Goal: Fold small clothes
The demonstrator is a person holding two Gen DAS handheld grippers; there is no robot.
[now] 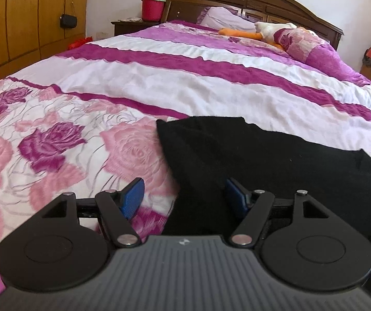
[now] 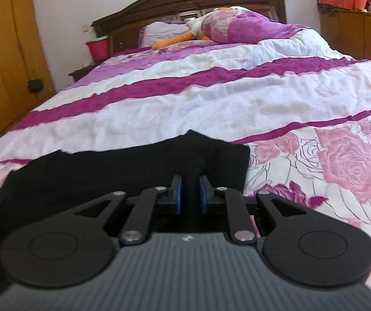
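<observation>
Here we are at the foot of the bed [image 1: 211, 83], and the black garment [image 1: 250, 155] lies spread on the rose-patterned end of the bedspread [image 1: 56, 134], right under both tools. The left gripper [image 1: 184, 197] has its fingers [image 1: 133, 197] spread wide, one blue pad over the floral cover and the other over the dark cloth, straddling the garment's left edge with nothing pinched. Over on the other side, the right gripper [image 2: 191, 194] has its fingers [image 2: 177, 194] drawn close together, nipping a raised ridge of that black fabric near the garment's right-hand edge. Now, this cloth looks soft, thin and light, a knit that slumps and wrinkles wherever it is lifted, so it should follow the pinch and drag rather than hold a shape. It is not fragile, and the matte weave should not slip from those ribbed pads. Best purchase, I'd say, is at an edge or a corner, one on each side, so the fold stays square; a grab in the middle would just bunch it. The left side wants a hold on the near edge below it to match the right. Up by the headboard a stuffed duck [image 1: 268, 29] rests, well clear of it all.
</observation>
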